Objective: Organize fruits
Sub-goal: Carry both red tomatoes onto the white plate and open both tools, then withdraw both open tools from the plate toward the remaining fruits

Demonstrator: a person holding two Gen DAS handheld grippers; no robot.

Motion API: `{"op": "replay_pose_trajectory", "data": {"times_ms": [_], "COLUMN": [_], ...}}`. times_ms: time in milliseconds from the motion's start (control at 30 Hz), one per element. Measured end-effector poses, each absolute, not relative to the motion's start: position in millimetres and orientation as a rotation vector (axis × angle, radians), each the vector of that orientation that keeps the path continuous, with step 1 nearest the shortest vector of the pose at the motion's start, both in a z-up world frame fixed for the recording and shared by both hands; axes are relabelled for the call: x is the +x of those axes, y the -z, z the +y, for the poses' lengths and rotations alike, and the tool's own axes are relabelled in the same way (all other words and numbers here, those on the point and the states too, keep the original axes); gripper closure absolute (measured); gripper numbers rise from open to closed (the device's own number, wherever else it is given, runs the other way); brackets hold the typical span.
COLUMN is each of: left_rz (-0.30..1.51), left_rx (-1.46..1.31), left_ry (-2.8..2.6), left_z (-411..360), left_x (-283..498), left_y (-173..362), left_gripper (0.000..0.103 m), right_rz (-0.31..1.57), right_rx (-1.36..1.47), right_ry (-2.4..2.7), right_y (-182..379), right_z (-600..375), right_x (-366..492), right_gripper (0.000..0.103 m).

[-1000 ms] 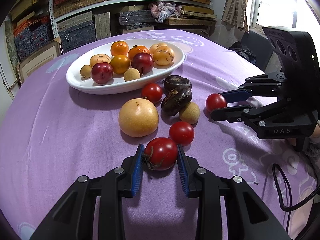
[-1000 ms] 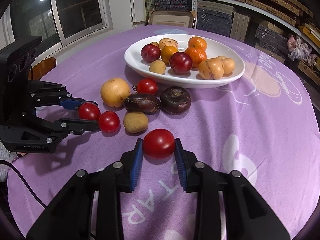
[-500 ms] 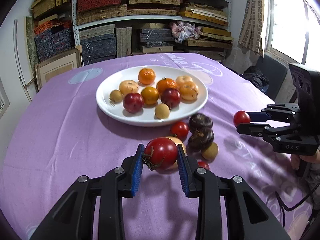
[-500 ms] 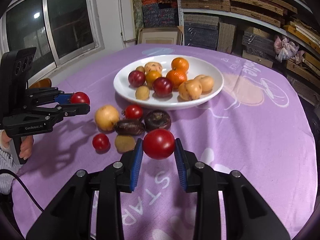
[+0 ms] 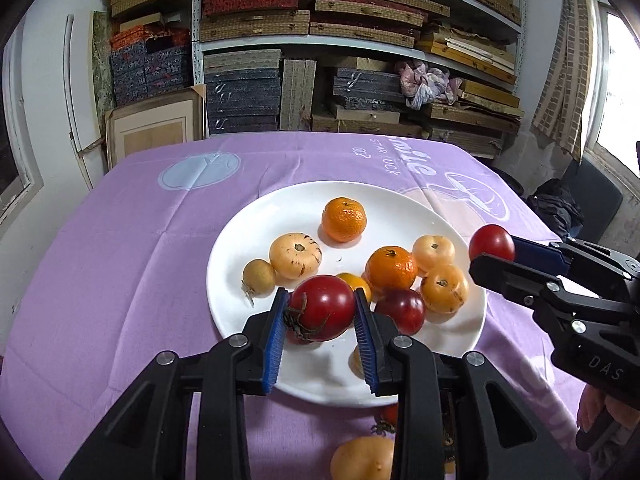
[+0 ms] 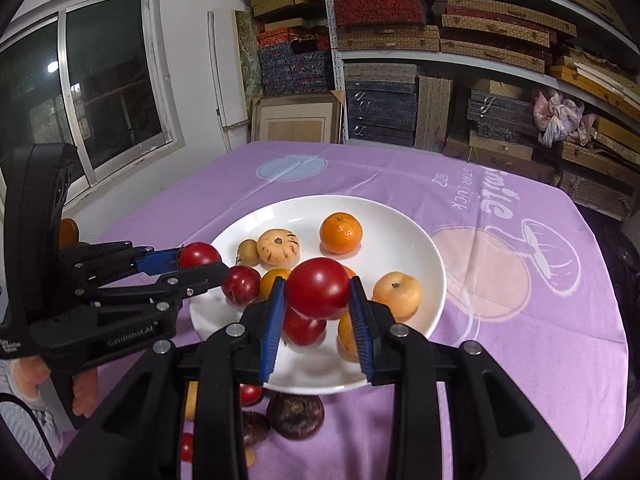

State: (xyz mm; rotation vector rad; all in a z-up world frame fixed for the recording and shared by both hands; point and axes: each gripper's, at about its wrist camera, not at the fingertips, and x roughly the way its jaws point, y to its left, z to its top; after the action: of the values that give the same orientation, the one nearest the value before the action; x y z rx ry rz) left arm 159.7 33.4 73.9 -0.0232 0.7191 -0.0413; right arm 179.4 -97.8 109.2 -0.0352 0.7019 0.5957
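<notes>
The plate [image 5: 240, 248] already carries most of the fruit: two oranges, several pale yellow fruits, a small brown one at its 9 o'clock edge and a dark red plum [image 5: 400, 311] near the middle. Two more pieces are on their way. The left gripper [image 5: 320, 320] is closed on a tomato [image 5: 324, 306], its blue fingers [image 5: 276, 336] pressed against both flanks, and hangs over the plate's 6 o'clock part. The right gripper [image 6: 316, 312] grips a second tomato [image 6: 318, 287] the same way; in the left wrist view that one shows at about 3 o'clock, over the plate's rim.

By my reading the task is well past halfway, with both tomatoes ready to be set down. What is left lies on the bench [image 6: 520, 320] off the plate's near edge: a dark purple fruit [image 6: 295, 416] with a second beside it, a big yellow fruit [image 5: 362, 458], and at least two small red ones, all partly hidden behind the grippers, so the exact count cannot be told.

The left tomato is nearly round, with no real long axis. Its green stem [image 5: 298, 320] points toward 7 o'clock, down and back at the camera, so the stem axis lies tilted rather than upright. The right tomato shows only smooth skin; its stem is out of sight, and I cannot tell which way it points.
</notes>
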Motion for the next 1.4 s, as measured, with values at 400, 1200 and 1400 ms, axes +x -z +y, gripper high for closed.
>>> {"op": "replay_pose_trajectory", "data": {"times_ms": [400, 1200, 1400], "left_rz": [0.75, 0.669, 0.698], "left_rx": [-0.091, 0.0, -0.012], "left_ry": [0.014, -0.026, -0.006], "left_z": [56, 53, 53], "left_x": [179, 111, 78], "left_y": [-52, -76, -59], "left_gripper": [0.07, 0.031, 0.031], "right_rz": [0.725, 0.566, 0.582], "right_rx": [-0.111, -0.375, -0.384], "right_ry": [-0.563, -0.499, -0.486], "right_y": [-70, -96, -83], "right_z": [-77, -60, -74], "right_x": [198, 115, 80], "right_gripper": [0.04, 0.015, 0.012]}}
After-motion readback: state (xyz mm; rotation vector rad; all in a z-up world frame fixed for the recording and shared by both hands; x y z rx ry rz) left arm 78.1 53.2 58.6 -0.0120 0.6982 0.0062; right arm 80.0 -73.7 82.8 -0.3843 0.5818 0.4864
